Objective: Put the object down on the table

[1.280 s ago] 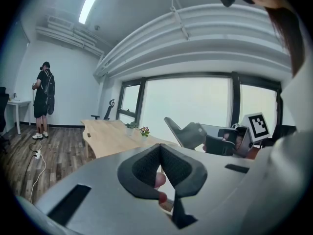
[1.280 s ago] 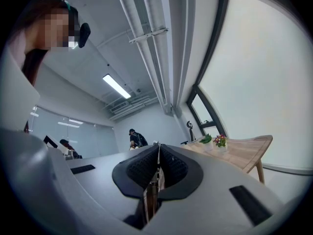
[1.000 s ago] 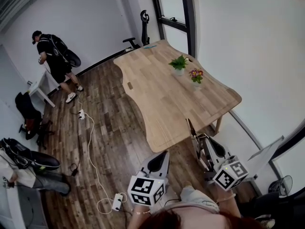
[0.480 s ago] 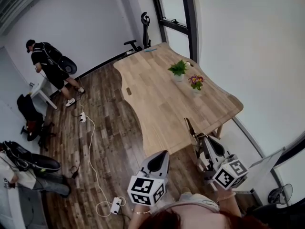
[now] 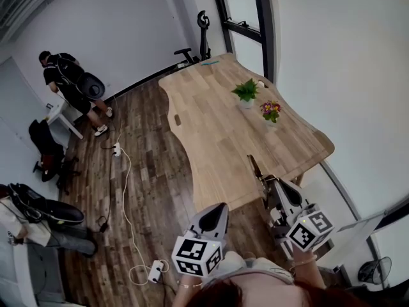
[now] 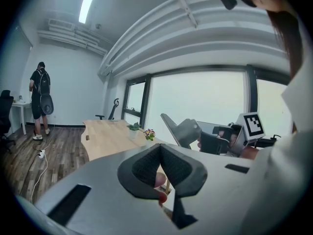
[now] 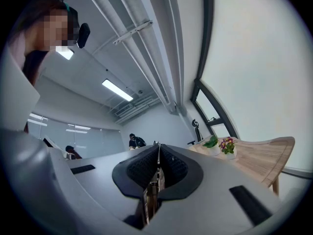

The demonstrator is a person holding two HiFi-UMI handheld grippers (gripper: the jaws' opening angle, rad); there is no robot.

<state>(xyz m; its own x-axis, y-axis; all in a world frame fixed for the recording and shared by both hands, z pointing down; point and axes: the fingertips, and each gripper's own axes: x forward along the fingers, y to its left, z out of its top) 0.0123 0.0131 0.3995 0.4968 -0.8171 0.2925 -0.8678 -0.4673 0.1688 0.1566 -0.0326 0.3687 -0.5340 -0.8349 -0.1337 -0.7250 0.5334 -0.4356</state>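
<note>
My right gripper (image 5: 263, 181) is held over the floor just off the near edge of the wooden table (image 5: 217, 126). It is shut on a thin brown flat object (image 5: 254, 166) that sticks out past the tips towards the table. In the right gripper view the same thin object (image 7: 155, 182) is pinched edge-on between the dark pads (image 7: 137, 168). My left gripper (image 5: 216, 208) is lower and to the left, above the wood floor. Its jaws are shut with nothing between them, as the left gripper (image 6: 160, 147) also shows in its own view.
A green pot plant (image 5: 246, 93) and a small flower pot (image 5: 271, 112) stand on the right half of the table. A white cable and power strip (image 5: 155, 270) lie on the floor. A person (image 5: 67, 82) stands by a white desk at the far left. A white wall is to the right.
The head view has shifted a little, so the table sits slightly further right and up. Both grippers keep their places in view and stay shut. The distant person has barely moved.
</note>
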